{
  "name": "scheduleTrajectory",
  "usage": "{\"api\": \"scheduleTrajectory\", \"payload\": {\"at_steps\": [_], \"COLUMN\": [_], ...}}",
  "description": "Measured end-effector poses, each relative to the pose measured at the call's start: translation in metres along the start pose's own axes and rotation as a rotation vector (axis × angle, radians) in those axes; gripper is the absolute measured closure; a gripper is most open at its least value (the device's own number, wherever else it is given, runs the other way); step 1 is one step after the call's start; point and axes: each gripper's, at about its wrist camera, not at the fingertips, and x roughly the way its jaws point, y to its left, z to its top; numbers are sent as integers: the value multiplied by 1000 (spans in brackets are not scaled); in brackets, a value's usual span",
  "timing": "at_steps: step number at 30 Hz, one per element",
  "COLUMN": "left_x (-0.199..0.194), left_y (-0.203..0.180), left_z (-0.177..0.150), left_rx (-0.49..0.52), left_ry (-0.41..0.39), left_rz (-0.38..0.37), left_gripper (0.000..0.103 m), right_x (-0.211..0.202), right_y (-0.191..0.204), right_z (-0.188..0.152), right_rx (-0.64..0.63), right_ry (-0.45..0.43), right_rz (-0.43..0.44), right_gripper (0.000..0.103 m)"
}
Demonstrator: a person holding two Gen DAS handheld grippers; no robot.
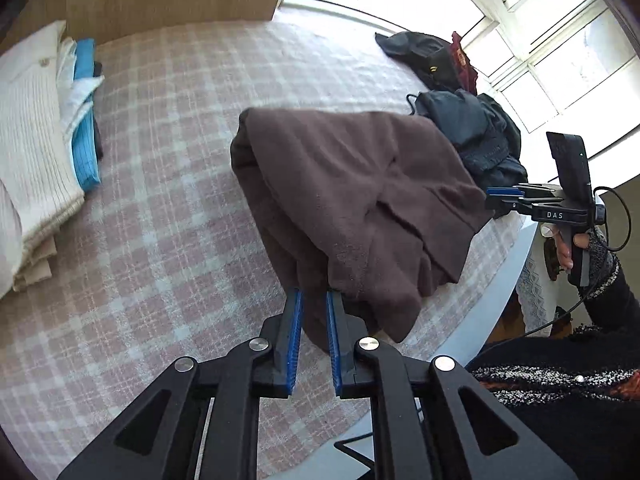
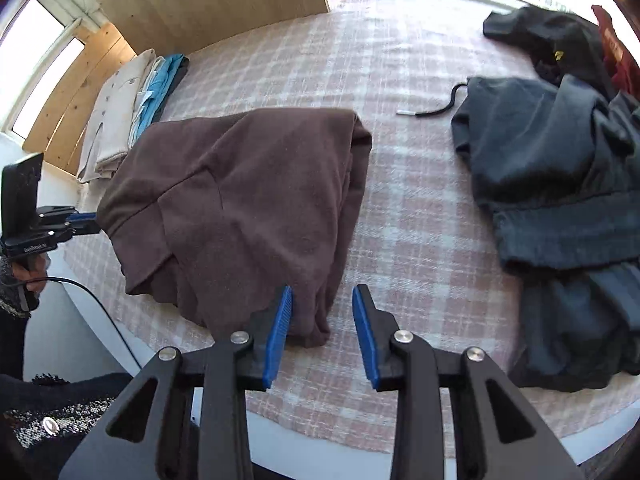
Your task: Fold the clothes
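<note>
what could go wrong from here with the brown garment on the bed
1. The brown garment is bunched and partly lifted; both grippers stand open, so it may slump into creases.
2. The left gripper sits at the hem with only a narrow gap, so it may pinch several layers at once.
3. The dark clothes pile and its drawstring lie nearby and could snag.
</note>
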Motion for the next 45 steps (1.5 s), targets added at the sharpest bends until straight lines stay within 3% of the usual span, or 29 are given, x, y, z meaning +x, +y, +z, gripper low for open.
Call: {"api": "scheduleTrajectory", "payload": {"at_steps": [2,5,8,9,10,13,17,19,20,22,24,25,27,29,31,33,36,37,38,41,43,45], "left_x": [-2,16,66,81,76,51,8,3,10,36,76,92,82,59,32,21,42,55,77,75,54,40], "left_y": [-14,-30,-19,-12,-6,1,-10,-11,-8,7,30,42,56,67,75,74,58,51,48,42,55,69], "left_z": [11,26,16,9,6,13,40,58,68,81,79,77,66,65,62,62,59,56,48,33,30,28], "left_rx": [56,127,138,133,114,58,118,137,133,113,82,65,-4,-75,-135,-154,-131,-122,-127,-121,-188,-224], "left_ry": [-36,-50,73,115,93,77,-92,-153,-176,-187,-110,-83,-124,-124,-193,-231,-222,-203,-149,-180,-227,-283], "left_rz": [-13,-65,-19,-4,-38,-63,-50,-29,-17,-17,63,88,2,-21,-20,-67,-142,-165,-169,-163,-185,-155], "left_gripper": [81,78,78,78,78,81,75,68,65,65,67,65,66,67,67,67,63,61,62,63,62,59], "right_x": [-9,19,70,68,65,39,14,17,27,50,85,89,94,78,62,53,66,84,100,93,77,68], "right_y": [13,38,45,44,43,42,32,26,25,20,-1,-14,-36,-32,-26,-14,6,9,7,5,20,54], "right_z": [8,21,6,1,1,14,51,73,81,93,87,82,73,77,81,89,96,93,87,102,124,149], "right_rx": [-57,-124,-249,-279,-292,-290,-239,-206,-202,-193,-145,-88,4,-25,-58,-97,-157,-191,-222,-175,-174,-228], "right_ry": [-58,-45,79,41,53,69,-65,-121,-126,-123,-28,-7,25,1,-25,-53,-21,50,120,192,159,139], "right_rz": [57,138,12,33,46,81,80,80,72,49,6,58,139,84,32,59,115,70,8,-5,12,66], "right_gripper": [71,71,70,70,70,70,70,63,56,55,55,52,47,47,47,47,45,45,44,42,42,42]}}
